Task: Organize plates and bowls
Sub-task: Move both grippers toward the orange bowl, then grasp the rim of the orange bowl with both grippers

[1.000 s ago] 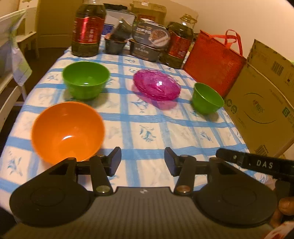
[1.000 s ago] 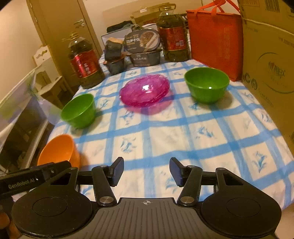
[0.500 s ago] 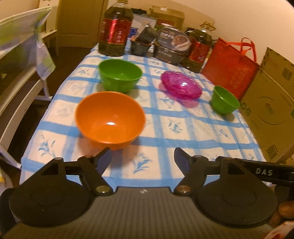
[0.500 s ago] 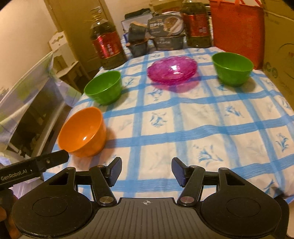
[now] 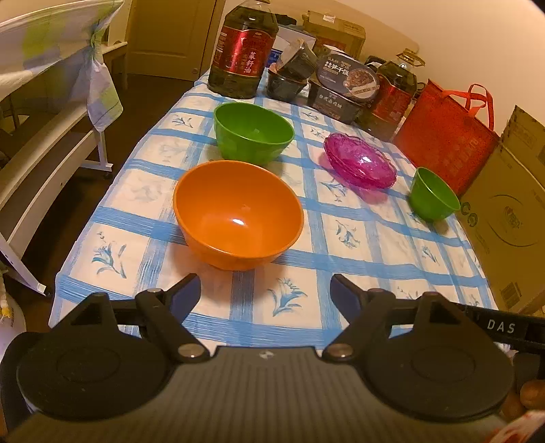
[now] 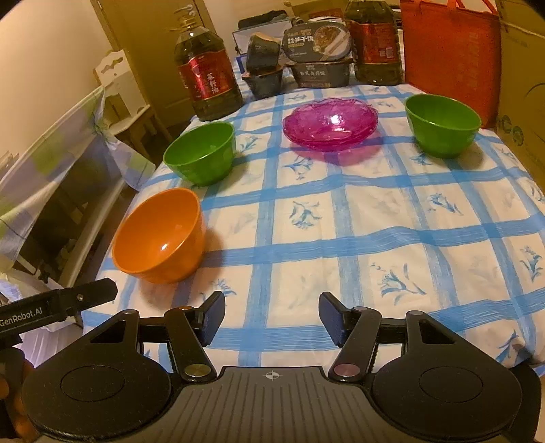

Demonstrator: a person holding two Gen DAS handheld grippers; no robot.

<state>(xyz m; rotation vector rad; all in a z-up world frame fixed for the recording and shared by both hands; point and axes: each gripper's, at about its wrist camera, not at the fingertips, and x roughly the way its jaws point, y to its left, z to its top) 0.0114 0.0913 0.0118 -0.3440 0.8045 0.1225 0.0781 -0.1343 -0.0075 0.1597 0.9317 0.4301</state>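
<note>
- The orange bowl [image 5: 238,214] stands upright near the table's left front edge: smooth, glossy plastic, round, deep, with a bright glint inside.
- Just behind it, apart, is a green bowl [image 5: 253,133] of the same shape; a second green bowl [image 6: 442,124] stands far over on the right side, near the red bag [image 6: 449,51].
- Between the two green ones lies a stack of pink plates [image 6: 330,122], see-through, with scalloped, patterned rims.
- The left gripper [image 5: 264,293] hangs just before the orange bowl, its jaws having just been spreading and now wide, nothing between them.
- The right gripper [image 6: 270,318] hovers over the front edge of the cloth, jaws moderately apart and empty, well away from every dish.
- The tablecloth [image 6: 374,218] is white with broad blue checks and blue flower sprigs, slightly wrinkled.
- At the far end stand two large oil bottles [image 5: 243,47] with red labels, dark food trays [image 6: 318,58] stacked, and cardboard boxes [image 5: 511,211] along the right side.
- A wooden door [image 5: 170,30] and a white frame [image 5: 51,143] fill the dim left side.
</note>
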